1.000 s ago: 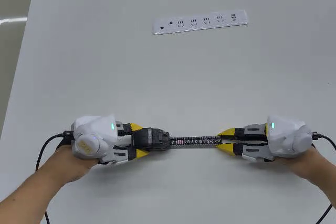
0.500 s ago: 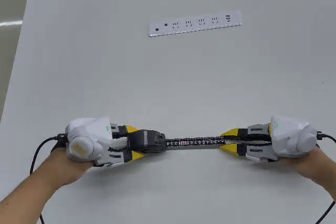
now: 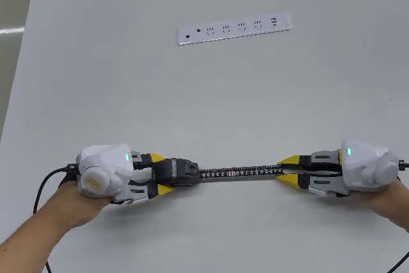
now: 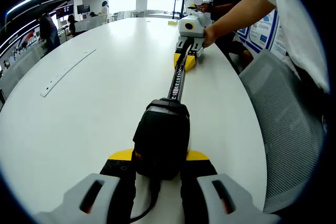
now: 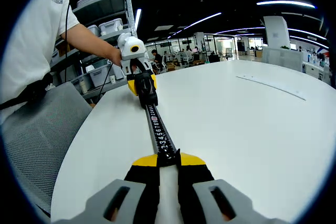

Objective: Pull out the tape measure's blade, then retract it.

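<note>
A black tape measure case (image 3: pixel 174 172) sits between the yellow-tipped jaws of my left gripper (image 3: pixel 158 173), which is shut on it; the same case (image 4: pixel 161 136) fills the jaws of my left gripper (image 4: pixel 160 157) in its own view. The dark blade (image 3: pixel 239 172) with printed numbers runs right from the case, low over the white table (image 3: pixel 192 94). My right gripper (image 3: pixel 289 171) is shut on the blade's end. In the right gripper view the blade (image 5: pixel 159 135) leads from my right gripper (image 5: pixel 168 161) back to the case (image 5: pixel 145 94).
A white power strip (image 3: pixel 233 28) lies at the far side of the table, also seen as a power strip (image 4: pixel 66 70) and a power strip (image 5: pixel 270 86) in the gripper views. A grey mesh chair (image 4: pixel 286 124) stands at the table's edge near the person.
The two grippers have moved further apart, the right one to the right, and more of the blade shows between the case and the right gripper.
</note>
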### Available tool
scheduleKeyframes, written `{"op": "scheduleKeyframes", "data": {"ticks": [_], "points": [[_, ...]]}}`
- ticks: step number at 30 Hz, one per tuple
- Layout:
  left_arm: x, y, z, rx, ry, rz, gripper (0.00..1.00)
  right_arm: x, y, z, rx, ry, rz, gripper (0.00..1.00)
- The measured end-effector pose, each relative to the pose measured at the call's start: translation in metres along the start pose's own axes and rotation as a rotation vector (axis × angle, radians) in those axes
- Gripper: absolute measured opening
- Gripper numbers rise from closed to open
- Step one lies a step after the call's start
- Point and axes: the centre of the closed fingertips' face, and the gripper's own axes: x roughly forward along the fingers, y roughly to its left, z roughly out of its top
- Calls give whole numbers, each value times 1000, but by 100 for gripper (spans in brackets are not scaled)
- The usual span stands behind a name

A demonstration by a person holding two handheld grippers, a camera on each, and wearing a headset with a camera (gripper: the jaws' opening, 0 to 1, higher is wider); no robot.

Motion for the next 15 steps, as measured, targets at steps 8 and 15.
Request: {"op": "scheduleKeyframes", "data": {"ticks": [8,15], "points": [[0,0,0,2,7,1,29,-4,4,4,3,-2,3,10],[0,0,0,2,10,1,29,-9,4,5,12,-5,4,9]]}}
